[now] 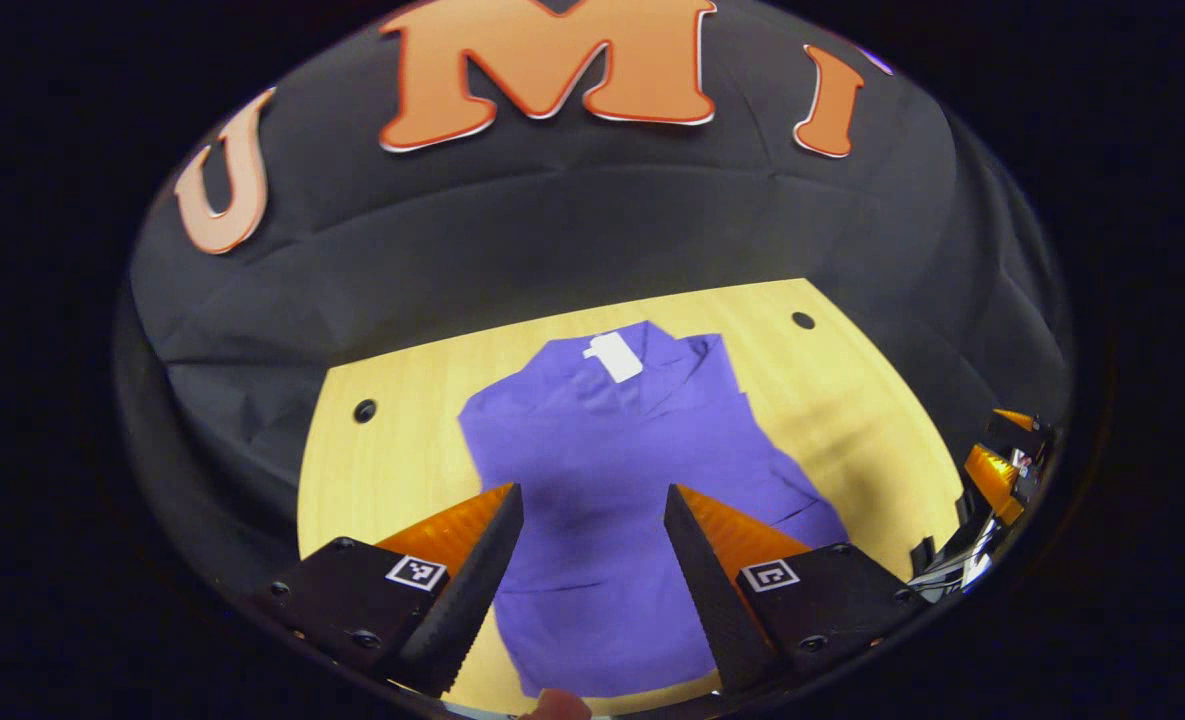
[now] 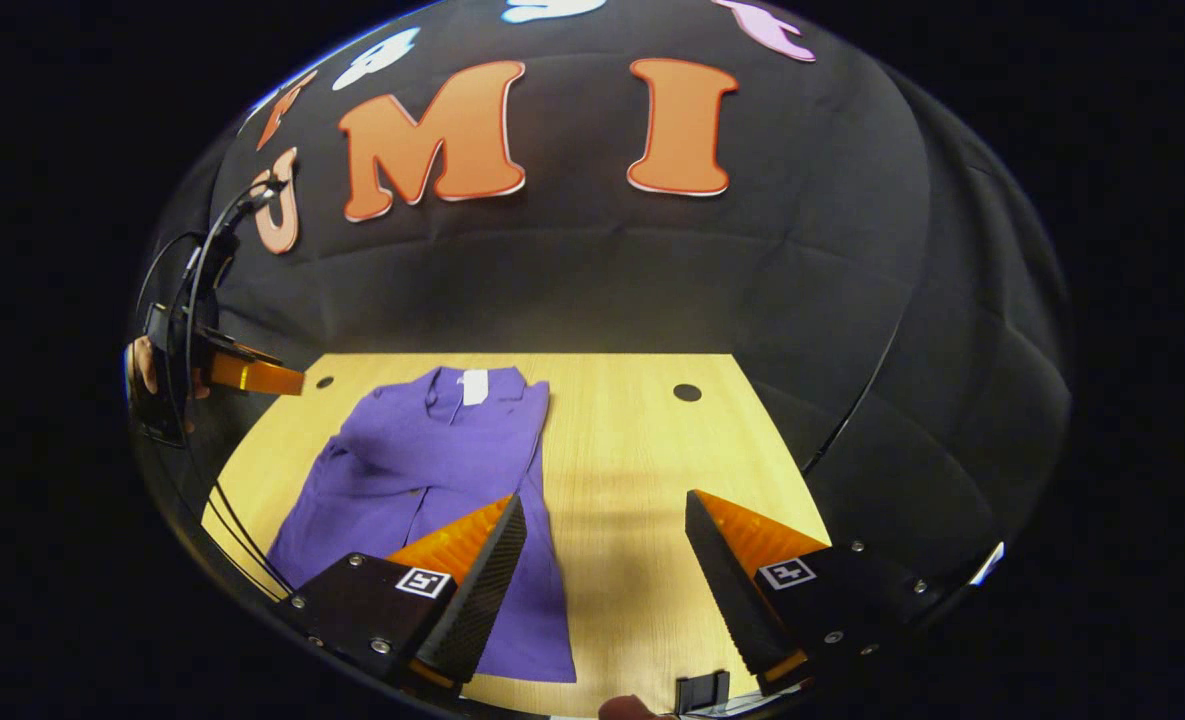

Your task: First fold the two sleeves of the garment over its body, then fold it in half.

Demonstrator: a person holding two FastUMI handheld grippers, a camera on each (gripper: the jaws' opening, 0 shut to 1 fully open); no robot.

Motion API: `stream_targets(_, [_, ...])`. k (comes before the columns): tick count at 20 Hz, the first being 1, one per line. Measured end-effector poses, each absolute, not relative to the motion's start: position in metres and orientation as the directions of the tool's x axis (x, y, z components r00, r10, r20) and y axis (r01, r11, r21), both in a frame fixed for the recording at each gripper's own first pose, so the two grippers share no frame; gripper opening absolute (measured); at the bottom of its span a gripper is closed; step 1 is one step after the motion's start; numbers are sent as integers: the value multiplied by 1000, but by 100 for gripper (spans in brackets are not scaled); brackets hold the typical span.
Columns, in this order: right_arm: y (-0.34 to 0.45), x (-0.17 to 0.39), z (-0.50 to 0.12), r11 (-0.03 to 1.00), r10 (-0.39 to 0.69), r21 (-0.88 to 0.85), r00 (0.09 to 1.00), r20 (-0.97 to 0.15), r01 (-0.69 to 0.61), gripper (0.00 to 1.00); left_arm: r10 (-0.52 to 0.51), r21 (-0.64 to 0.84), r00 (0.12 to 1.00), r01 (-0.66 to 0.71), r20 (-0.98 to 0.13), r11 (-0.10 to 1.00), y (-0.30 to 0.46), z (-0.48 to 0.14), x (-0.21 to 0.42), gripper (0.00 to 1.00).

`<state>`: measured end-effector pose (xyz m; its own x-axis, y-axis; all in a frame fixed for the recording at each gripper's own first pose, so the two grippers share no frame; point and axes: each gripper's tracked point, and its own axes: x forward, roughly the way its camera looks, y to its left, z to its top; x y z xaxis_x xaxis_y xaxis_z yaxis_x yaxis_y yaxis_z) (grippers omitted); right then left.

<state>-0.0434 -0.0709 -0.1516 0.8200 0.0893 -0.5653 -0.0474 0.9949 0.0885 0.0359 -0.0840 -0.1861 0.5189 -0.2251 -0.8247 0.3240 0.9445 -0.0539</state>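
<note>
The purple garment (image 1: 612, 480) lies flat on the light wooden table (image 1: 392, 470), collar and white neck label (image 1: 615, 357) toward the booth's back wall, hem toward the person, so its long axis runs away from both grippers. Its sleeves appear already folded over the body, which suggests the halving fold is next. The left gripper (image 1: 592, 580) hovers over the hem end, jaws spread and empty, the cloth directly ahead between them. The right gripper (image 2: 602, 590), likewise spread and empty, hangs above bare table with the garment off to its left. The left gripper looks nearer.
</note>
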Motion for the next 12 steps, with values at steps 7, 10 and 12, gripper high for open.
stream_targets(7, [-38, -72, -205, 989, 141, 70, 716, -684, -128, 96, -120, -21, 476, 208, -871, 978, -6, -233, -44, 92])
stream_targets(10, [-25, -86, -225, 984, 155, 57, 668, -728, -167, 96, -86, 1, 446, 192, -891, 981, 14, -250, -73, 91])
stream_targets(12, [-19, -96, -240, 981, 163, 58, 632, -758, -184, 96, -77, -4, 423, 171, -903, 985, 23, -261, -91, 91])
